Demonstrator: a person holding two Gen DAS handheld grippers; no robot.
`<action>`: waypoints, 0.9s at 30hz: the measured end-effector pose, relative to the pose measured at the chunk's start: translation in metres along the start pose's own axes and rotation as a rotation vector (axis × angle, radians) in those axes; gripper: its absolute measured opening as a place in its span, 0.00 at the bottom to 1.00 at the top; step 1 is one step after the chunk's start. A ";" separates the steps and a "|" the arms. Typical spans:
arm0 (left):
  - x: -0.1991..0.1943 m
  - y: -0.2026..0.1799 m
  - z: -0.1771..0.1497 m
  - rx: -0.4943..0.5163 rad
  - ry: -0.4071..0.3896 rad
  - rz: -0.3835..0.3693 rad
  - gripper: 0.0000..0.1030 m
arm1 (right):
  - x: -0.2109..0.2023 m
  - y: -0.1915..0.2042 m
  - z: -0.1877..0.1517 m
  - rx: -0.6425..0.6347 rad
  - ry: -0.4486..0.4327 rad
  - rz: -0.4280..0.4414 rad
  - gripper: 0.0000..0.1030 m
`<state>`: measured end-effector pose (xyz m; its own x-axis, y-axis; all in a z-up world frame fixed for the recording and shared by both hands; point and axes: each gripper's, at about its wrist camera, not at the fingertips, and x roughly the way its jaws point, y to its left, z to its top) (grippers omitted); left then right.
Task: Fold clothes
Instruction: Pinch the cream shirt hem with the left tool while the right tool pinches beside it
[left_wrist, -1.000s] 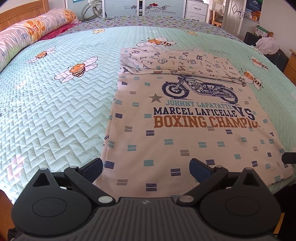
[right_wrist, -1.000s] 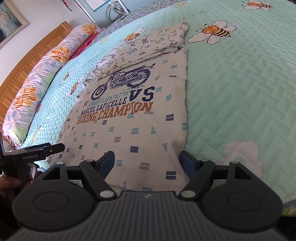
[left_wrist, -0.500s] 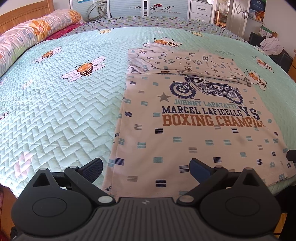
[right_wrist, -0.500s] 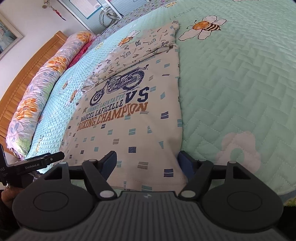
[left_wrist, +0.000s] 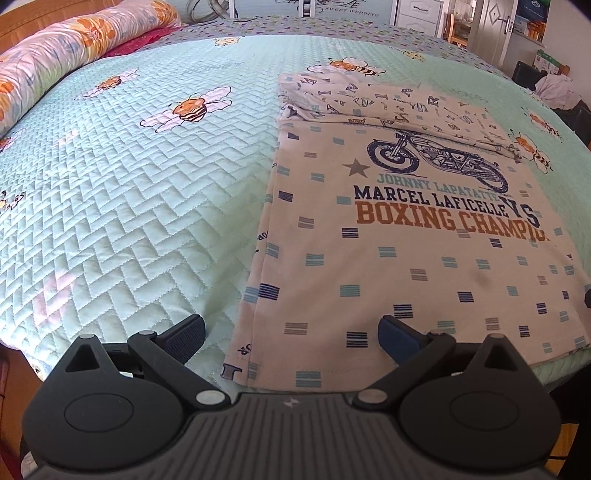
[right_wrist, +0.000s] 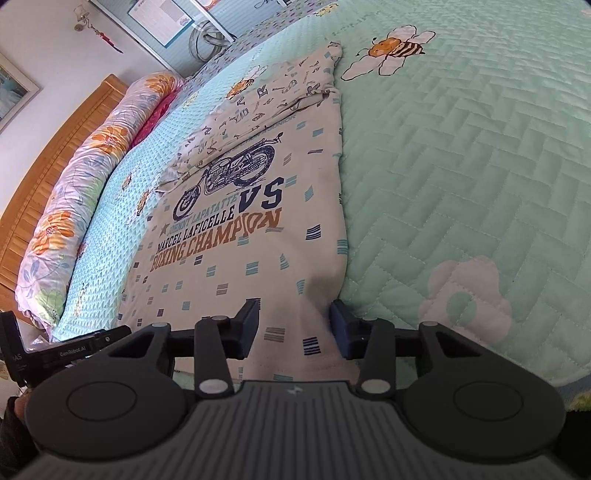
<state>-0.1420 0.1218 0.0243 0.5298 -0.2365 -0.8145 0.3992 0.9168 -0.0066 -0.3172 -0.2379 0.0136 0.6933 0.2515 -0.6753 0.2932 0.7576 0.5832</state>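
A cream T-shirt (left_wrist: 388, 258) with a motorbike print and "BOXING CHAMPION" lettering lies flat on the green quilted bed (left_wrist: 129, 203), its letter-printed top part (left_wrist: 388, 107) folded over at the far end. My left gripper (left_wrist: 291, 332) is open over the shirt's near left hem corner; one finger is above the quilt, the other above the cloth. In the right wrist view the shirt (right_wrist: 240, 258) runs away from my right gripper (right_wrist: 293, 317). Its jaws are closing with the near right hem corner between them, and the cloth ridges by the right pad.
A floral bolster (left_wrist: 55, 62) lies along the wooden headboard (right_wrist: 48, 158) on the far left. Cabinets (left_wrist: 417, 14) and a door stand beyond the bed. The left gripper's body (right_wrist: 66, 350) shows at the lower left of the right wrist view. Bee-printed quilt (right_wrist: 461, 166) stretches right of the shirt.
The right gripper's jaws have narrowed around the shirt's near right corner and the view has rolled slightly. The left gripper has stayed wide open, shifting a little to the left over the hem.
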 end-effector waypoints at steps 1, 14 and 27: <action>0.002 0.000 -0.001 0.000 0.005 -0.003 1.00 | 0.000 -0.001 0.000 0.002 0.000 0.003 0.43; 0.005 0.028 0.004 -0.286 0.070 -0.342 1.00 | -0.003 -0.001 -0.002 0.015 0.019 0.054 0.48; 0.019 0.070 0.001 -0.595 0.105 -0.583 0.71 | -0.007 -0.015 -0.004 0.145 0.014 0.160 0.49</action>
<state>-0.1034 0.1811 0.0085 0.2768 -0.7211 -0.6351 0.1111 0.6806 -0.7242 -0.3290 -0.2489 0.0078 0.7293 0.3708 -0.5750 0.2726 0.6133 0.7413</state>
